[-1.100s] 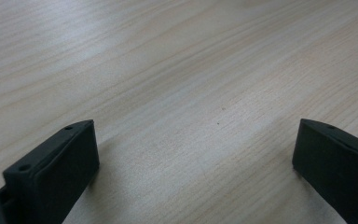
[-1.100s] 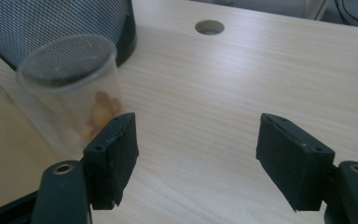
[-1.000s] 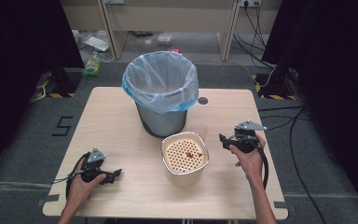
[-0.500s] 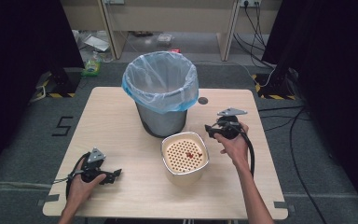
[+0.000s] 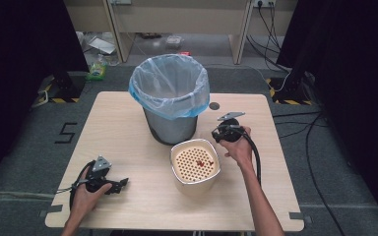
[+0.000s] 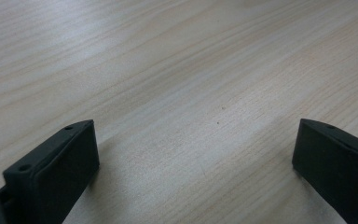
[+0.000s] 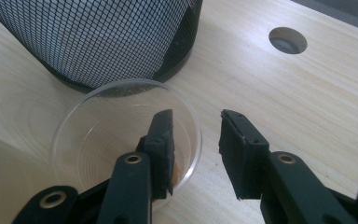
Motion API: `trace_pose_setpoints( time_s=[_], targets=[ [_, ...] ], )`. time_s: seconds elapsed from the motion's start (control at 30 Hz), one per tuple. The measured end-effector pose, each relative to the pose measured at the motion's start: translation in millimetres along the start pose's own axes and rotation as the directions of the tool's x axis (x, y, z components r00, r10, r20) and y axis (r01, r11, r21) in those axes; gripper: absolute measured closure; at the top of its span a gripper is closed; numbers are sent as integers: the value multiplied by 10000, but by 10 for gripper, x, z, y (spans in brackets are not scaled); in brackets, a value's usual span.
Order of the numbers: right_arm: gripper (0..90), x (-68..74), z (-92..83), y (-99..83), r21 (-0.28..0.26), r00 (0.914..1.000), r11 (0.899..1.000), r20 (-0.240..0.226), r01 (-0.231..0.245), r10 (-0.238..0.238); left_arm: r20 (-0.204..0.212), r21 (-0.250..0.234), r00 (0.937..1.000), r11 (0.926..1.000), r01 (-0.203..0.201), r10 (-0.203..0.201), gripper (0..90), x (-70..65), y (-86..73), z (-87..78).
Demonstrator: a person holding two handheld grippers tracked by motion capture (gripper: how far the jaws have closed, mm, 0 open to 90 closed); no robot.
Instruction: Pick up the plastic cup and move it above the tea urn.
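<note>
A clear, round plastic cup [image 7: 126, 144] is seen upright on the light wooden bench [image 7: 307, 102], just beside the black mesh bin [image 7: 98, 37], its rim straddled by one jaw of the right claw [image 7: 196, 140].

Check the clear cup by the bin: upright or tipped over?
Upright. In the right gripper view the clear cup's round rim faces up, standing on the table beside the bin; one jaw sits inside the rim.

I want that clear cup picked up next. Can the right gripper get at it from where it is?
Probably yes: the right gripper is open, one jaw inside the clear cup and one outside its rim, nothing between them.
</note>
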State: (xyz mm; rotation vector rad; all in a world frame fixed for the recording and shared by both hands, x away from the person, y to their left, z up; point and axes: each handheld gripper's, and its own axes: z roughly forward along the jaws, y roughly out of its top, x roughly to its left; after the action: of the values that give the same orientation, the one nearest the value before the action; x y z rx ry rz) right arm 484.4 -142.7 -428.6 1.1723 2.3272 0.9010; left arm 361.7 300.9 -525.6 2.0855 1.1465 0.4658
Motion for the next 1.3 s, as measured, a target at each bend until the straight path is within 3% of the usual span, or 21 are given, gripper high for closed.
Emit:
trace_pose_setpoints(
  time_s=[0.33, 0.6, 0.7, 1.13, 1.3],
  targets=[
    [780, 31, 66, -69, 814, 9961, 9929, 77, 865, -874, -13, 2, 10000, 10000, 8, -8, 0, -1, -2, -2],
    [840, 12, -36, -112, 188, 9947, 9946, -112, 1025, -1023, -8, 1, 10000, 10000, 25, -25, 0, -2, -2, -2],
    [867, 5, -90, -103, -31, 9914, 9917, 262, 1282, -1281, -14, 2, 10000, 10000, 7, -7, 0, -1, -2, -2],
    [867, -53, -196, -49, -395, 9902, 9905, 533, 1314, -1292, -7, 2, 10000, 10000, 24, -24, 0, -2, -2, -2],
    [866, -80, -360, -6, -809, 9869, 9871, 947, 1381, -1303, -13, 1, 10000, 10000, 12, -12, 0, -1, -2, -2]
  ],
)
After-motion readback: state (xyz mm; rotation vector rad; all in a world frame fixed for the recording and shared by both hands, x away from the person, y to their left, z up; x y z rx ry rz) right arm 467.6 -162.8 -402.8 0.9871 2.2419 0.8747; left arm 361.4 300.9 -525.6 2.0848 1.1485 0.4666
